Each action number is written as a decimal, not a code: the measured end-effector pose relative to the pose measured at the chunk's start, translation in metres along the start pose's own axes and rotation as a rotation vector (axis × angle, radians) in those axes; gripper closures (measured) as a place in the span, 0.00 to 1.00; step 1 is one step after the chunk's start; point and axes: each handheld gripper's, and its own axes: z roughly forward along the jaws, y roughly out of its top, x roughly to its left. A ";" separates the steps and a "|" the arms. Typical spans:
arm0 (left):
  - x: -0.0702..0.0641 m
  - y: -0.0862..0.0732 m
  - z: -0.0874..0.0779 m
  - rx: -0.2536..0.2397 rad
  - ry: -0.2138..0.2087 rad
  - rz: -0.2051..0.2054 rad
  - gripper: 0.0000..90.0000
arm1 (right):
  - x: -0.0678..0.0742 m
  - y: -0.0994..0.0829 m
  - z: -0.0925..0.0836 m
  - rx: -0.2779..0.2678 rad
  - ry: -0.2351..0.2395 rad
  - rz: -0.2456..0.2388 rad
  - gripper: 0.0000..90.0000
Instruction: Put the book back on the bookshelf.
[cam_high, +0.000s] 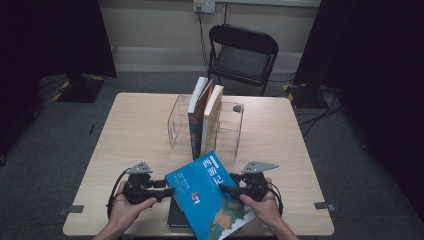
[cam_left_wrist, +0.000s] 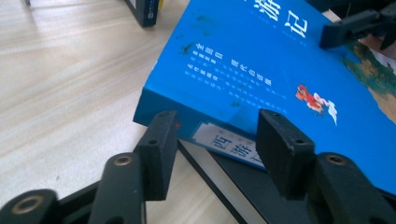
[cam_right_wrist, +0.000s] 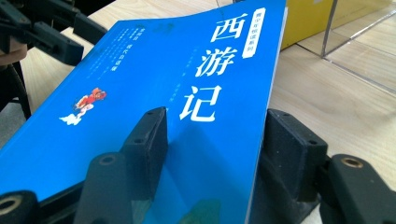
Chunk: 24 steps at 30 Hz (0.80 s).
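Observation:
A blue paperback with white Chinese title (cam_high: 210, 197) lies askew on a dark book (cam_high: 176, 216) at the table's near edge. My left gripper (cam_high: 169, 191) points at its spine. In the left gripper view the blue paperback (cam_left_wrist: 261, 70) has its labelled spine facing the left gripper (cam_left_wrist: 219, 147), whose open jaws stand in front of it, the left one at the book's corner. My right gripper (cam_high: 225, 189) is at the opposite edge. In the right gripper view the right gripper (cam_right_wrist: 212, 144) straddles the fore edge of the blue paperback (cam_right_wrist: 154, 84), one jaw over the cover, one beside the edge, with no clear pinch.
A clear acrylic book stand (cam_high: 231, 127) in the middle of the table (cam_high: 135, 130) holds three upright books (cam_high: 204, 117). A black folding chair (cam_high: 243, 55) stands beyond the far edge. Dark curtains flank the room.

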 end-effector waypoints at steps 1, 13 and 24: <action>0.001 0.001 0.001 -0.002 -0.003 -0.001 0.52 | 0.001 -0.001 -0.001 0.003 -0.005 0.004 0.45; -0.012 0.021 0.016 0.001 0.096 0.063 0.46 | 0.009 -0.009 -0.014 0.011 -0.027 0.007 0.45; -0.005 0.031 0.028 -0.022 0.056 0.031 0.47 | 0.013 -0.021 -0.027 0.002 -0.015 0.022 0.45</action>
